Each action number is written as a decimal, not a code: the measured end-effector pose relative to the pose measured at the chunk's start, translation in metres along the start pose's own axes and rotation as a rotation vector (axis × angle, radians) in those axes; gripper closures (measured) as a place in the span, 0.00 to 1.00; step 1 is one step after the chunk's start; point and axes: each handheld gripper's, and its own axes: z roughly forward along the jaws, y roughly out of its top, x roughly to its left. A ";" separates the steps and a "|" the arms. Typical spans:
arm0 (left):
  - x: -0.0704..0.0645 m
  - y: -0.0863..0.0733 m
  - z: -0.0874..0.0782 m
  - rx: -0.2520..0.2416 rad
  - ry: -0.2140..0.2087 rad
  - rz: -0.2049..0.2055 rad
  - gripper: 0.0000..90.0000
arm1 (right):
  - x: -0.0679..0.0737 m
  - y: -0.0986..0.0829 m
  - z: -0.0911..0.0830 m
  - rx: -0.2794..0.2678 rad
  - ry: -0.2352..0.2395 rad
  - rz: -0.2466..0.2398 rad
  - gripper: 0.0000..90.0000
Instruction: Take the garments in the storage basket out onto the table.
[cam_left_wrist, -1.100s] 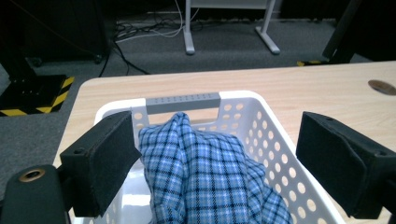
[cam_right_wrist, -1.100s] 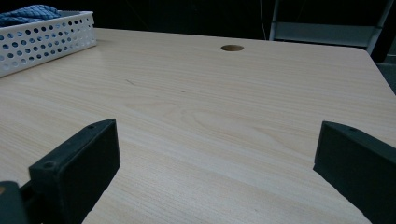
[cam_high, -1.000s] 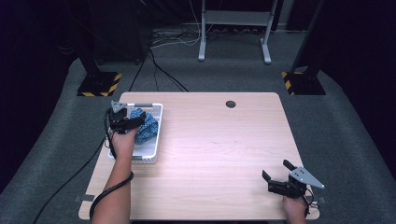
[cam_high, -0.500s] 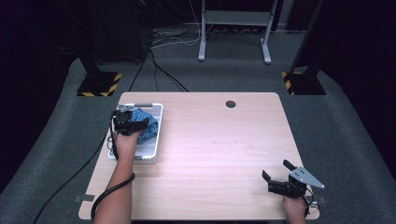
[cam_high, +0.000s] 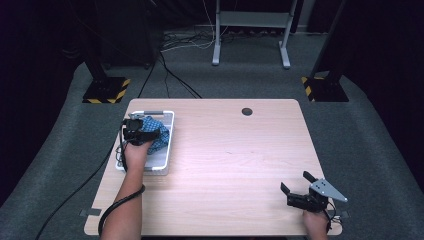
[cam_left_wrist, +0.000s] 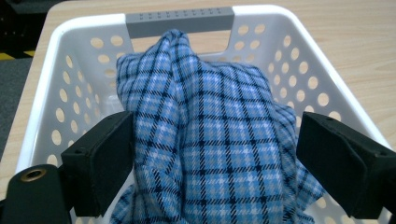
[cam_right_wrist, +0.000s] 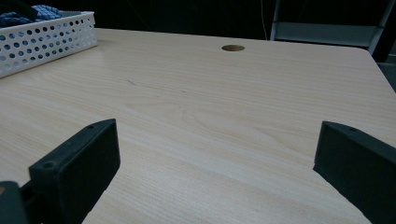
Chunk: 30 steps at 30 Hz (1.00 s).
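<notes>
Two grippers are at work over a pale wooden counter (cam_high: 225, 165). The left gripper (cam_left_wrist: 210, 163) sits low in a white perforated basket (cam_left_wrist: 60, 84), its jaws spread apart on either side of a bunched blue plaid cloth (cam_left_wrist: 219, 140); the left jaw touches the fabric, while the right jaw stands just beside it, so the cloth lies between them but is not clamped. Beyond the jaws the cloth rises toward the basket's grey handle (cam_left_wrist: 180, 21). The right gripper (cam_right_wrist: 215, 158) rests near the counter's near right corner, jaws wide open around bare wood, with the basket well apart, far ahead to their left.
</notes>
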 end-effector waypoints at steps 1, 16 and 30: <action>0.000 0.000 0.001 0.004 -0.002 -0.004 0.13 | 0.000 0.000 0.000 0.000 0.000 0.000 0.00; 0.003 -0.003 0.011 0.086 -0.017 -0.031 0.13 | 0.000 0.000 0.000 0.000 0.001 -0.001 0.00; 0.003 -0.004 0.018 0.154 -0.018 -0.033 0.18 | 0.000 0.000 0.000 -0.001 0.002 -0.001 0.00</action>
